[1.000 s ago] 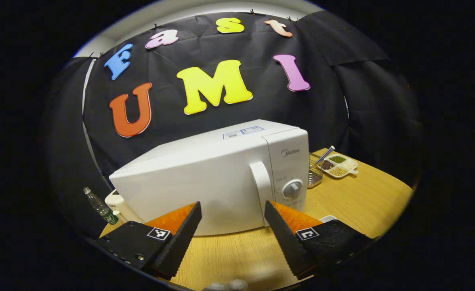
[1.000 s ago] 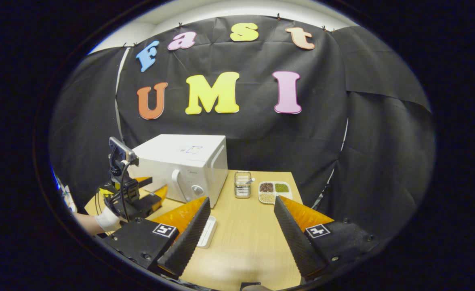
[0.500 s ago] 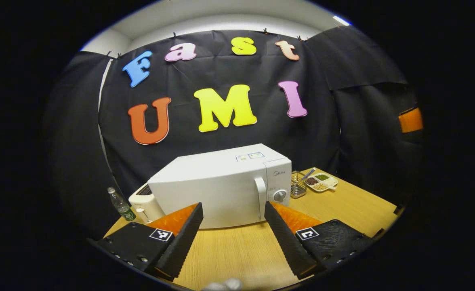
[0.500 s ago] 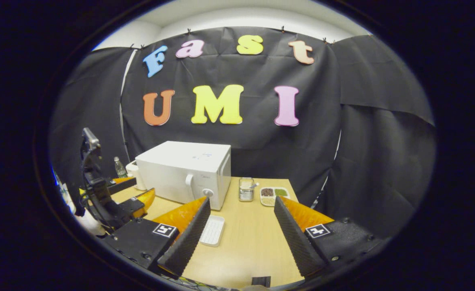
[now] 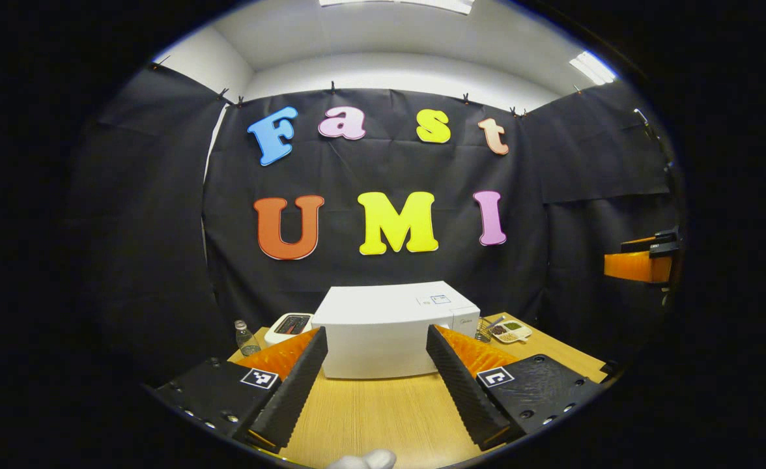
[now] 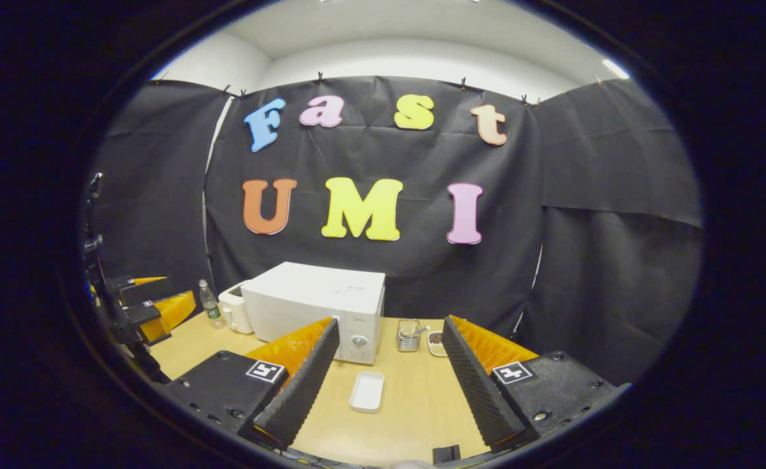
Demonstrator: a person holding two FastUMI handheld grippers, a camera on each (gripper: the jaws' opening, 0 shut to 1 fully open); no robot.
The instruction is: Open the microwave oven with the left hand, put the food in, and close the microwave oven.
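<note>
The white tray (image 6: 367,391) on the bench (image 6: 415,410) is empty. The microwave (image 6: 321,309) door is closed. Both grippers (image 5: 373,384) (image 6: 389,384) have their fingers apart, holding nothing.

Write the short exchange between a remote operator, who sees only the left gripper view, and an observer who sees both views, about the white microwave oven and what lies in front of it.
Operator: My left gripper covers the front of the white box-shaped microwave oven. Is its door shut?
Observer: It looks shut in the right gripper view; the front sits flush, and the round dial shows.
Operator: Is anything on the wooden table in front of it?
Observer: A shallow white rectangular tray lies apart from the oven. It looks empty.
Operator: Does the right gripper hold anything?
Observer: No. Its fingers stand apart with nothing between them.
</note>
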